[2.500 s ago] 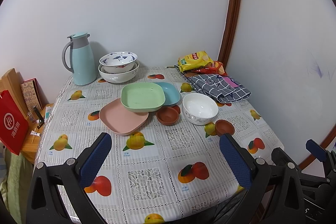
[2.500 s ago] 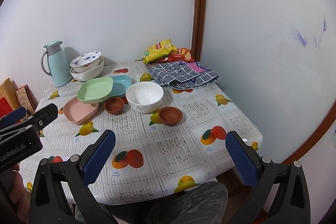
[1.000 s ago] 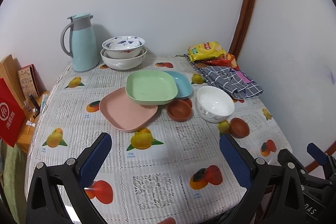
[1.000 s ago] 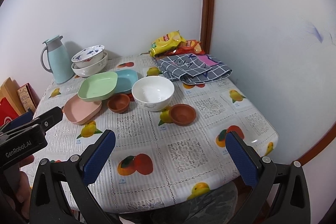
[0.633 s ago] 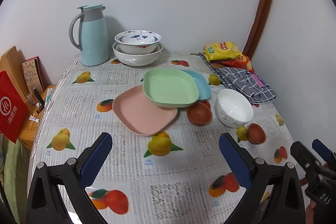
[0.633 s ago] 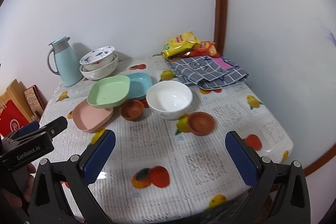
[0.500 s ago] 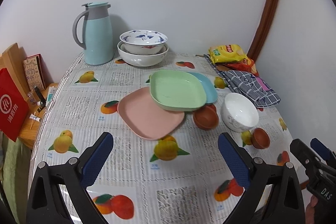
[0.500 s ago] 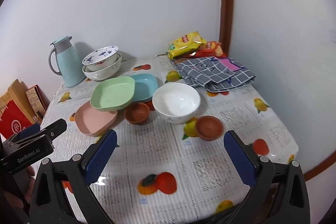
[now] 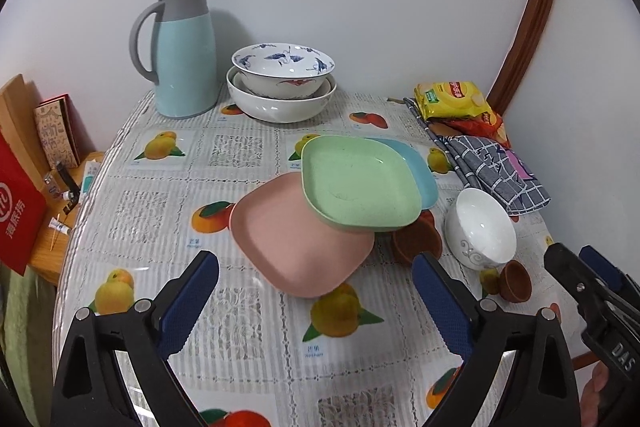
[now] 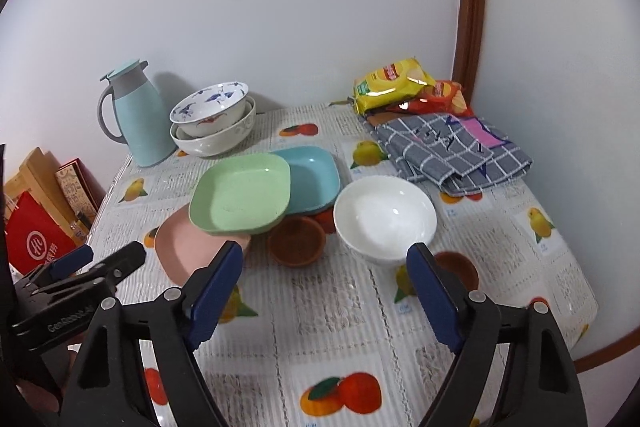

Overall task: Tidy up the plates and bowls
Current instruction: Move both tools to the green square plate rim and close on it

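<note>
A green plate rests tilted on a pink plate and a blue plate. A white bowl and two small brown dishes sit to the right. Two stacked patterned bowls stand at the back. My left gripper is open and empty, just short of the pink plate. My right gripper is open and empty, in front of the white bowl and a brown dish.
A teal thermos jug stands at the back left. Snack bags and a checked cloth lie at the back right by the wall. A red bag and a side stand are off the table's left edge.
Both grippers have moved forward over the table toward the dishes. The left view has swung so the plates sit nearer and more central. The dishes have not moved.
</note>
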`<action>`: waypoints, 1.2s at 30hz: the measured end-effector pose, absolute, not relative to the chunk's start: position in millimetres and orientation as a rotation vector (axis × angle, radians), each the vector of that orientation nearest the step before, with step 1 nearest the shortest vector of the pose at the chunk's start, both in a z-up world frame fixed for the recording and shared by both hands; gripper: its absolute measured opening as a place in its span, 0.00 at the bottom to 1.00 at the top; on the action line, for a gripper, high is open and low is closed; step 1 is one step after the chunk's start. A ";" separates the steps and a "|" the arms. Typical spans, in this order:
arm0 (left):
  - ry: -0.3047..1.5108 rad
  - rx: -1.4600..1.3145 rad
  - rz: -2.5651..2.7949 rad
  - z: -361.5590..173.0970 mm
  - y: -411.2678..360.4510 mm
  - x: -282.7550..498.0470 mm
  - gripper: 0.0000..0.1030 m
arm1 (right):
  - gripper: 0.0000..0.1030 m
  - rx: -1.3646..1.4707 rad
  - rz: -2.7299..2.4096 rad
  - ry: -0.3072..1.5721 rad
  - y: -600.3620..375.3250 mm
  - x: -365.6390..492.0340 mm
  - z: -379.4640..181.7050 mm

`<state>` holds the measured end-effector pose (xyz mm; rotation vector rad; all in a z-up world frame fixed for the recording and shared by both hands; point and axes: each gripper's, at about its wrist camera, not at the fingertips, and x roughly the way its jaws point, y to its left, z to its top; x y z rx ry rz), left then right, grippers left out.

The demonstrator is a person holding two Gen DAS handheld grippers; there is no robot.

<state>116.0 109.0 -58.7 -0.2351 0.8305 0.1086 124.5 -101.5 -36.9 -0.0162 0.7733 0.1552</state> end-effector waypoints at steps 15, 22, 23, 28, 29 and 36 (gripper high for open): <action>0.852 -0.229 0.112 -68.3 114.1 153.0 0.93 | 0.76 -0.016 0.183 0.792 -93.3 165.4 -49.9; 0.858 -0.231 0.106 -76.4 120.2 173.9 0.85 | 0.66 -0.004 0.197 0.825 -89.6 192.1 -66.3; 0.861 -0.230 0.106 -78.2 121.0 177.9 0.85 | 0.64 -0.006 0.200 0.835 -87.6 197.7 -69.8; 0.879 -0.225 0.114 -86.5 125.7 199.2 0.74 | 0.60 -0.015 0.221 0.846 -77.2 215.3 -79.9; 0.882 -0.229 0.114 -89.3 126.9 204.9 0.73 | 0.59 -0.018 0.224 0.851 -74.0 220.6 -82.6; 0.919 -0.226 0.094 -108.5 125.9 234.2 0.66 | 0.56 -0.049 0.233 0.879 -53.1 250.5 -101.7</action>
